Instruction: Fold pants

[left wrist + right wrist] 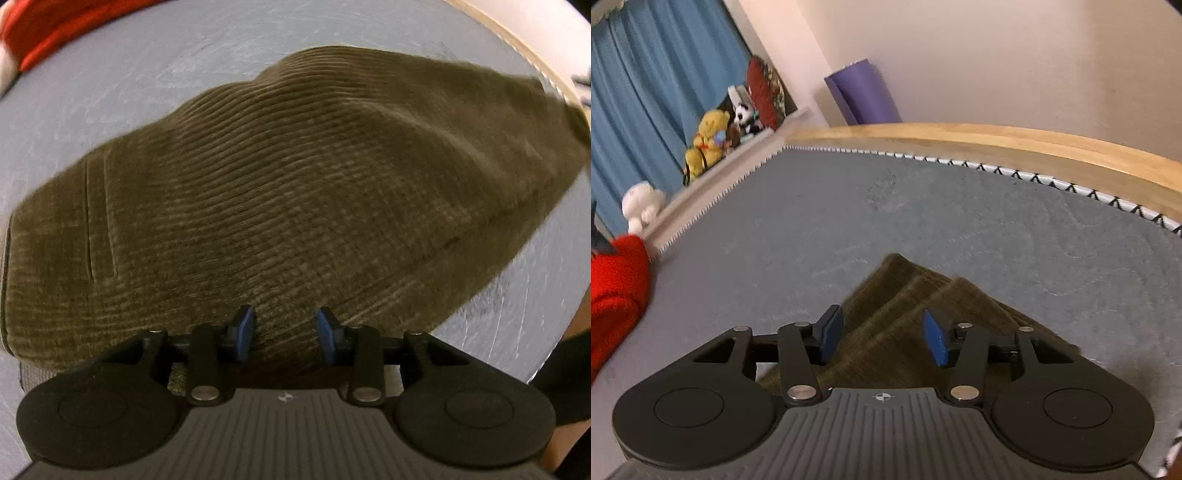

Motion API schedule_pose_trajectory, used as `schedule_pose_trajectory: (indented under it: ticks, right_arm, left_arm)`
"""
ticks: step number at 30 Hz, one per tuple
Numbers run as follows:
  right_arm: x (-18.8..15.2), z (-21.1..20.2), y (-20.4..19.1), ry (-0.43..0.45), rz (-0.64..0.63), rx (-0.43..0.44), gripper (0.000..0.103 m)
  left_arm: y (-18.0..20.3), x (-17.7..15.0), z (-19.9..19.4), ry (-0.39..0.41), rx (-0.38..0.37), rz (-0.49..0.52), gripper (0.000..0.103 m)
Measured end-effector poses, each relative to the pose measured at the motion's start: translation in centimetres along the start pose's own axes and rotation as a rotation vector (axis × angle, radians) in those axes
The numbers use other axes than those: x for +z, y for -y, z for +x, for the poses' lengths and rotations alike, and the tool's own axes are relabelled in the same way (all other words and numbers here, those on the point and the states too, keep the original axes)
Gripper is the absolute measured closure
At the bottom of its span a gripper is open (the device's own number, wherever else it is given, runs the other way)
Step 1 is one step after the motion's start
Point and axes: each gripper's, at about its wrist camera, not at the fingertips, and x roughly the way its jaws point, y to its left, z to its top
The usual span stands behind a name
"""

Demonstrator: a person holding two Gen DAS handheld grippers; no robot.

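So we've got the pants [295, 192], olive corduroy, lying on the grey blanket [110, 92] with a red garment [613, 288] off near the blanket's window-side edge. In the left wrist view the cloth fills nearly everything ahead of the left gripper [284, 332], whose blue pads sit apart with fabric showing in the gap between them, nothing pinched as far as we can tell. The right gripper [882, 336] is parted too and hovers over a stacked end of the pants, where a few layered edges step away toward the wooden bed rail [997, 138]. The thing that matters for us: the long axis of the pants runs off ahead and to the right of the left gripper, toward that rail, so both tools are right at the cloth. We'd guess each takes a near edge next and carries it along that axis
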Motion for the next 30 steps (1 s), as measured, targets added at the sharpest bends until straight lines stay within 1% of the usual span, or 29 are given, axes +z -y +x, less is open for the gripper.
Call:
schedule_pose_trajectory:
  ticks: [2, 5, 8, 10, 12, 13, 14, 18, 20, 21, 22, 23, 24, 25, 26, 28, 29, 30]
  right_arm:
    - [0.1, 1.0, -0.3, -0.002, 0.034, 0.017, 0.050]
    - [-0.9, 3.2, -1.3, -0.033, 0.058, 0.033, 0.050]
    - [-1.5, 6.0, -2.1, -0.059, 0.070, 0.005, 0.050]
    - [-1.7, 7.7, -2.4, -0.083, 0.063, -0.059, 0.052]
    - [-1.9, 9.4, -2.6, -0.120, 0.052, -0.169, 0.054]
    - [-2.1, 9.9, -2.7, -0.124, 0.053, -0.197, 0.058]
    - [-2.3, 10.2, -3.0, -0.110, 0.035, -0.223, 0.059]
    - [-2.7, 11.6, -5.8, -0.104, -0.076, -0.362, 0.059]
    - [-3.3, 12.3, -7.3, -0.101, -0.151, -0.431, 0.058]
    - [-3.6, 12.6, -7.9, -0.096, -0.185, -0.468, 0.060]
    - [-4.1, 12.9, -8.6, -0.085, -0.226, -0.513, 0.067]
    - [-4.4, 12.7, -8.8, -0.071, -0.258, -0.546, 0.077]
    - [-4.6, 12.7, -9.1, -0.057, -0.278, -0.563, 0.081]
    - [-4.6, 12.6, -9.2, -0.037, -0.283, -0.572, 0.094]
    - [-4.4, 12.3, -9.1, -0.014, -0.264, -0.573, 0.098]
    - [-3.8, 11.4, -9.2, 0.046, -0.223, -0.563, 0.100]
    - [-3.5, 11.0, -9.4, 0.087, -0.220, -0.545, 0.101]
    - [-3.1, 10.4, -9.8, 0.144, -0.221, -0.495, 0.101]
  left_arm:
    - [0.1, 0.1, -0.2, 0.010, -0.004, -0.004, 0.060]
    - [-0.3, 0.4, -0.2, 0.011, -0.019, -0.020, 0.060]
    - [-0.2, 0.5, -0.2, 0.017, -0.020, -0.010, 0.058]
    - [-0.5, 0.4, 0.0, 0.019, -0.024, -0.005, 0.058]
    - [-0.7, 0.3, 0.0, 0.020, -0.030, -0.007, 0.057]
    - [-0.7, 0.3, 0.0, 0.021, -0.032, -0.008, 0.057]
    - [-0.7, 0.5, 0.1, 0.022, -0.031, -0.006, 0.057]
    - [-0.3, 0.9, -0.1, 0.033, -0.018, 0.010, 0.057]
    - [-0.2, 1.1, -0.4, 0.052, -0.015, 0.019, 0.056]
    - [-0.1, 1.3, -0.7, 0.068, -0.015, 0.019, 0.056]
    - [-0.1, 1.4, -1.0, 0.080, -0.013, 0.018, 0.056]
    - [-0.2, 1.5, -1.2, 0.090, -0.013, 0.015, 0.056]
    - [-0.4, 1.6, -1.4, 0.099, -0.013, 0.006, 0.056]
    - [-0.7, 1.7, -1.6, 0.108, -0.013, -0.007, 0.056]
    - [-1.0, 1.8, -1.8, 0.116, -0.013, -0.018, 0.056]
    - [-1.5, 2.0, -2.0, 0.128, -0.008, -0.040, 0.056]
    - [-1.8, 2.1, -2.1, 0.133, -0.007, -0.051, 0.056]
    - [-2.1, 2.1, -2.3, 0.137, -0.009, -0.060, 0.056]
